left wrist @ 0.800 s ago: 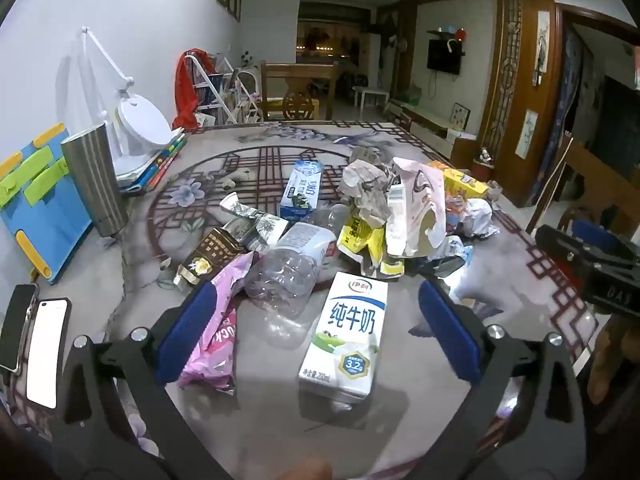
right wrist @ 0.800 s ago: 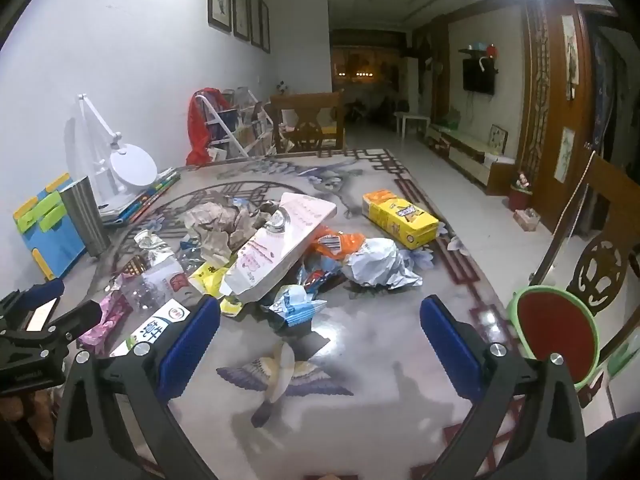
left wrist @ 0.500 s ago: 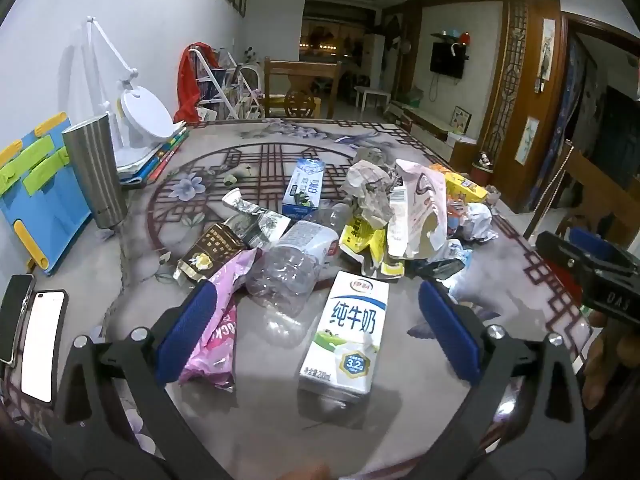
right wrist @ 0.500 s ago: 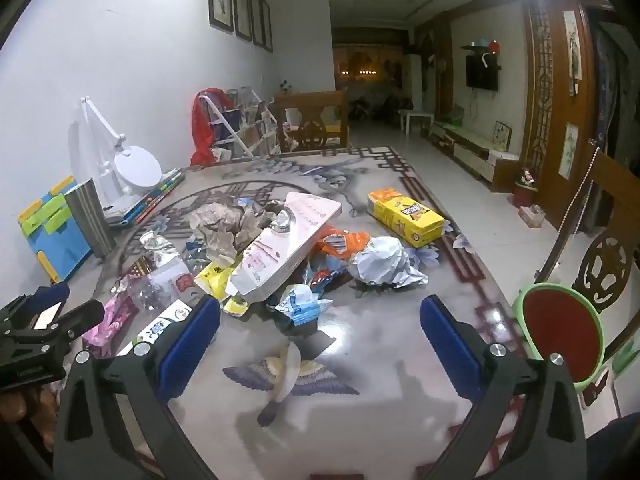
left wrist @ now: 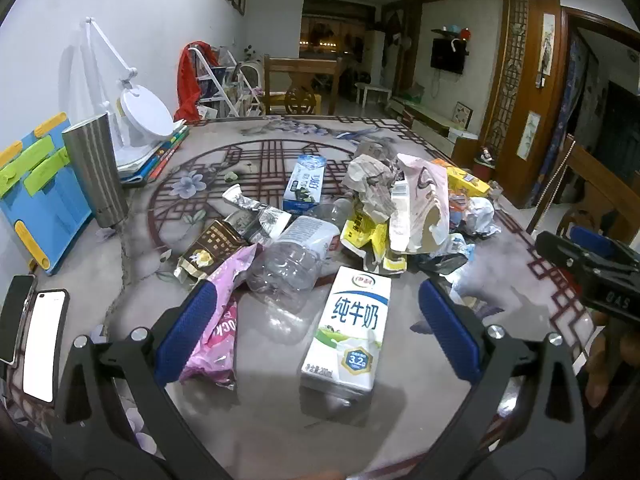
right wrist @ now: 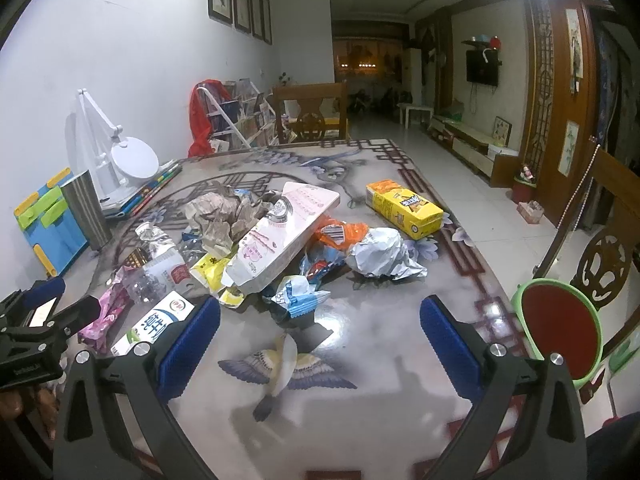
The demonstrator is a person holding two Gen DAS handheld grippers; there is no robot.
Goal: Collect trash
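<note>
A pile of trash lies on the patterned table [left wrist: 256,412]. In the left wrist view a white milk carton [left wrist: 349,332] lies nearest, between my open left gripper's [left wrist: 316,320] blue pads, with a pink wrapper [left wrist: 218,320] and a clear plastic bottle [left wrist: 294,262] beside it. In the right wrist view my right gripper [right wrist: 320,340] is open and empty above the table. Ahead of it lie a blue-white wrapper [right wrist: 298,298], a pink-white bag [right wrist: 280,236], crumpled white paper [right wrist: 380,256] and a yellow box [right wrist: 404,208]. The left gripper also shows at the left edge [right wrist: 36,332].
A steel tumbler [left wrist: 96,172], a blue and green board [left wrist: 36,184], a white desk lamp [left wrist: 140,116] and two phones [left wrist: 32,336] stand at the table's left. A red and green stool [right wrist: 560,332] and wooden chairs [right wrist: 608,256] stand right of the table.
Both grippers have risen and tilted slightly; the views shifted a little. Nothing was taken hold of and the trash has not moved.
</note>
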